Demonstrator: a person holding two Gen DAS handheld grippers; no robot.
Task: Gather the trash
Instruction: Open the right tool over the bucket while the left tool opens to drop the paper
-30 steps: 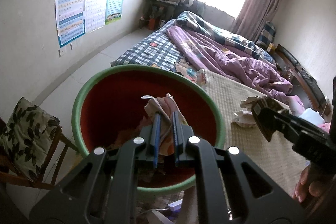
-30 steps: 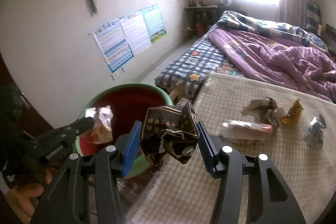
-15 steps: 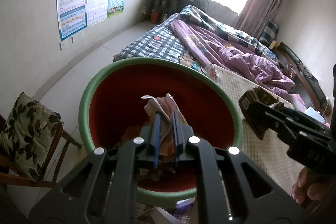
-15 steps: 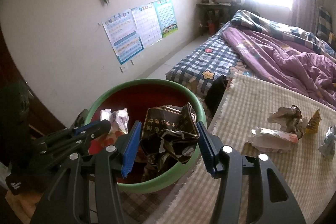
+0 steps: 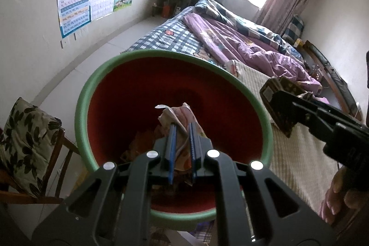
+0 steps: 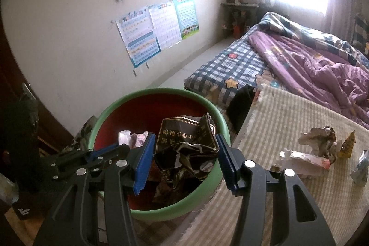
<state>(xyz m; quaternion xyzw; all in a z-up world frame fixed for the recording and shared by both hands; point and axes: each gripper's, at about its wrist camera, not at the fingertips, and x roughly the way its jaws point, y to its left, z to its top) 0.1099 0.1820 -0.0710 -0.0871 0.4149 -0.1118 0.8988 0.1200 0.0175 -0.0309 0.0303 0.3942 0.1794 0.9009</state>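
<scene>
Sunlit bedroom (image 6: 69, 27), unmade bed (image 6: 299, 61)

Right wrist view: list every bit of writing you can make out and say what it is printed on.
Black crumpled pack: gold Chinese characters, turned sideways and creased; not legible enough to quote.
Wall posters: rows of small print and pictures; too small to read.
Left gripper, white label on its body: a few short lines; too blurred to read.
Nothing else carries text.

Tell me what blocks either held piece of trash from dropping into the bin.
Nothing visible does. The left hand-held gripper holds a crumpled pinkish wrapper over the open red bin with a green rim; the right hand-held gripper holds a crushed black carton above that opening.
</scene>
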